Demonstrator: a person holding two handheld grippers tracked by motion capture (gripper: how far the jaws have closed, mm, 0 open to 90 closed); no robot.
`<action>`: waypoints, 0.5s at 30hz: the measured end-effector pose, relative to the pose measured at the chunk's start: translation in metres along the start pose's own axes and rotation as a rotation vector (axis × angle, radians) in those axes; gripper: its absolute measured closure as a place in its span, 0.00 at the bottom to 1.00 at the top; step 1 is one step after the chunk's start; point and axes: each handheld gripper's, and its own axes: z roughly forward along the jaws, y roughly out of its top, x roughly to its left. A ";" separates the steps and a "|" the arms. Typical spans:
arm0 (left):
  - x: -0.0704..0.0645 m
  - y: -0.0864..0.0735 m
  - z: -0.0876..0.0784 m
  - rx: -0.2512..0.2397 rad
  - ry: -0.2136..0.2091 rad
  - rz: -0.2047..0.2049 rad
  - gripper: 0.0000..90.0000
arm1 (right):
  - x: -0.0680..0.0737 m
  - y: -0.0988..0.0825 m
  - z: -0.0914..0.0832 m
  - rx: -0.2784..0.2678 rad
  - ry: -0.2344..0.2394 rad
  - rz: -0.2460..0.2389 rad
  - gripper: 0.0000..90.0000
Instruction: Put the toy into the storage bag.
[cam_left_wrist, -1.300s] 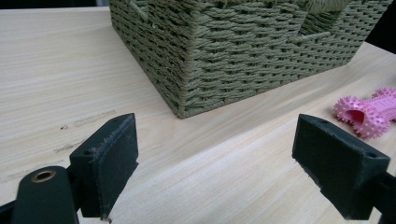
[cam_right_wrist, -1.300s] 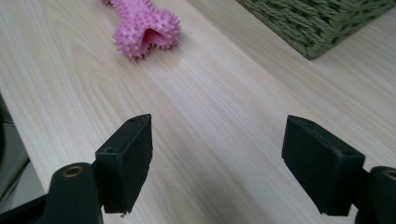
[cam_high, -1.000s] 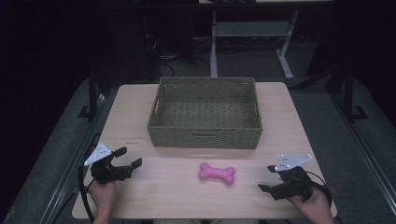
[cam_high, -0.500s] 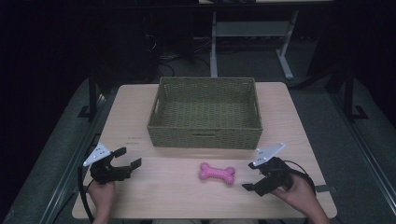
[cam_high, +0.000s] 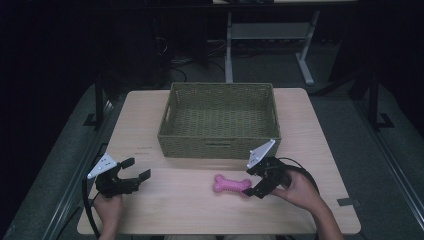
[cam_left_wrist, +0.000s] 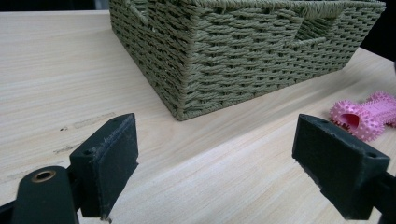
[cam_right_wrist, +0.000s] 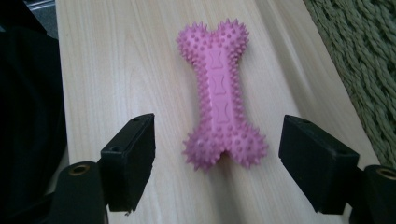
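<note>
The high view looks forward and down over the whole pale wooden table (cam_high: 150, 115). Each gripper view sits low and close above the tabletop, and both share the spiked pink rubber bone (cam_right_wrist: 218, 93) near the front edge and the green woven basket (cam_left_wrist: 243, 46).

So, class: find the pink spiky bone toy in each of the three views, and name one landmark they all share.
High view: pink bone toy lies on the table in front of the basket, just left of the right tool.
Left gripper view: the toy is at the right edge, past the basket's corner.
Right gripper view: the toy lies centre, lengthwise, ahead of the open jaws.
Shared landmark: the green woven basket.
</note>
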 end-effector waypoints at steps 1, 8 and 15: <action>0.000 0.000 0.000 0.000 0.000 0.000 0.15 | -0.001 0.002 0.002 0.004 0.006 -0.002 0.30; 0.000 0.000 0.000 0.001 0.000 -0.001 0.15 | -0.005 0.019 0.015 0.042 0.030 -0.034 0.33; 0.001 0.000 -0.001 -0.005 -0.001 -0.004 0.15 | -0.009 0.031 0.027 0.070 0.051 -0.057 0.37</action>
